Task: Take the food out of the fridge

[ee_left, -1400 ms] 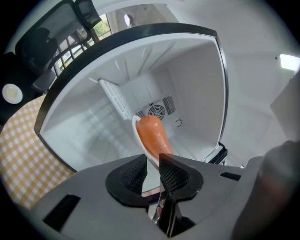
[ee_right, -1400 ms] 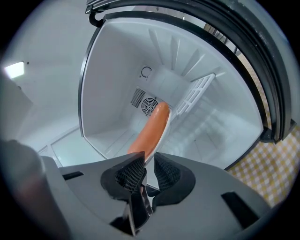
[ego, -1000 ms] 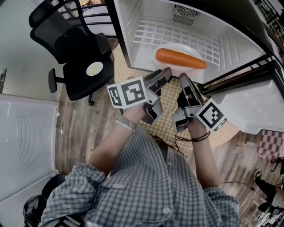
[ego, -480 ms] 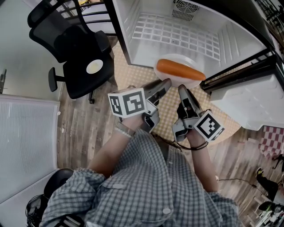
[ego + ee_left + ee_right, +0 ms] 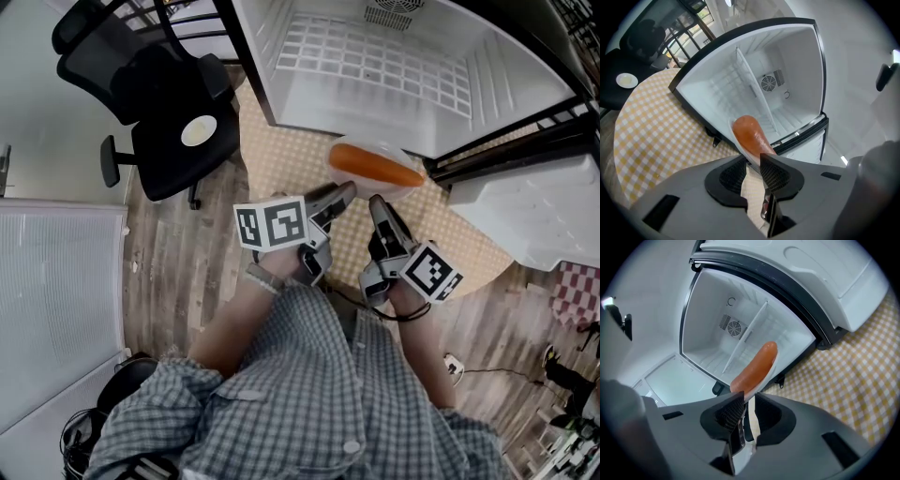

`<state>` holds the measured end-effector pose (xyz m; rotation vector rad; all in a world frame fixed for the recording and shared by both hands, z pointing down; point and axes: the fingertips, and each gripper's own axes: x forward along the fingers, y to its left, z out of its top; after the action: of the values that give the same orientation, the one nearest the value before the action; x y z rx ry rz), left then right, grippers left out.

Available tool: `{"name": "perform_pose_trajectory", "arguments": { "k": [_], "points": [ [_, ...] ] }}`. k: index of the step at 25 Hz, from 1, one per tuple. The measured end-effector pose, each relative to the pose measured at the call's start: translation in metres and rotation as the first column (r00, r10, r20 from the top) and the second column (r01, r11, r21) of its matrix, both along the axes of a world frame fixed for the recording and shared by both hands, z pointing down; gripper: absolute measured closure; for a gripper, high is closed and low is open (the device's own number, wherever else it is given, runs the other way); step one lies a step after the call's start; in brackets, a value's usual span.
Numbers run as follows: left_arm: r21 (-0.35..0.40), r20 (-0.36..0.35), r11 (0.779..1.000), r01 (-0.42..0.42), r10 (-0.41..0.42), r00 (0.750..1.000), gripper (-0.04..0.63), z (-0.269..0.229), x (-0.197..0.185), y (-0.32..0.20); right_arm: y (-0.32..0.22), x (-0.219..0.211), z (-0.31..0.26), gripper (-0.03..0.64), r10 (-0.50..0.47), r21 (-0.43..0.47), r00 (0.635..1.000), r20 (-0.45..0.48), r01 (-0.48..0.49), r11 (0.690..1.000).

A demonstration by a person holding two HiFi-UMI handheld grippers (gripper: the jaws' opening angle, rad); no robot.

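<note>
One open fridge (image 5: 262,66) fills the top of the head view, its wire shelf (image 5: 403,66) bare. Below it a round checked mat (image 5: 281,159) spreads over the wood floor, and a black chair (image 5: 173,103) stands off to the left.

Over the mat, just clear of the fridge's front edge, hangs a white plate (image 5: 394,150) with one long orange food (image 5: 375,167) lying on it (a sausage or a carrot, I cannot tell which). So the task's thing is outside the fridge, in the air, resting on nothing but the plate.

Both tools carry it. The left gripper (image 5: 345,193) has the near rim of the plate between its pads, and its jaws have just been opening a little, though the rim sits in them and the plate hangs level. The right gripper (image 5: 378,204) is clamped on the same rim just beside it.

I judge the removal itself nearly done: what is left is the carry and the set-down. That calls for finding a surface, keeping the plate flat so the food does not roll, and firming the left grip first, since a slack left side would leave the right gripper holding the load alone.
</note>
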<state>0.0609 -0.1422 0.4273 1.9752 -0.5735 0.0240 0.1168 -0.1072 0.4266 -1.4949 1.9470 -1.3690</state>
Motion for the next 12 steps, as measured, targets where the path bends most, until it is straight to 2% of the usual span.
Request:
{"name": "perform_pose_trajectory", "arguments": {
  "k": [8,12],
  "points": [
    [-0.09,0.04,0.996,0.006,-0.002,0.999,0.499,0.042,-0.004,0.012,0.011,-0.001,0.041,0.557,-0.005,-0.094,1.0,-0.009,0.004,0.996],
    [-0.129,0.061,0.992,0.011,-0.003,0.998,0.499,0.063,-0.007,0.015,0.012,-0.009,0.057,0.557,0.002,-0.111,0.999,0.051,0.004,0.994]
  ]
}}
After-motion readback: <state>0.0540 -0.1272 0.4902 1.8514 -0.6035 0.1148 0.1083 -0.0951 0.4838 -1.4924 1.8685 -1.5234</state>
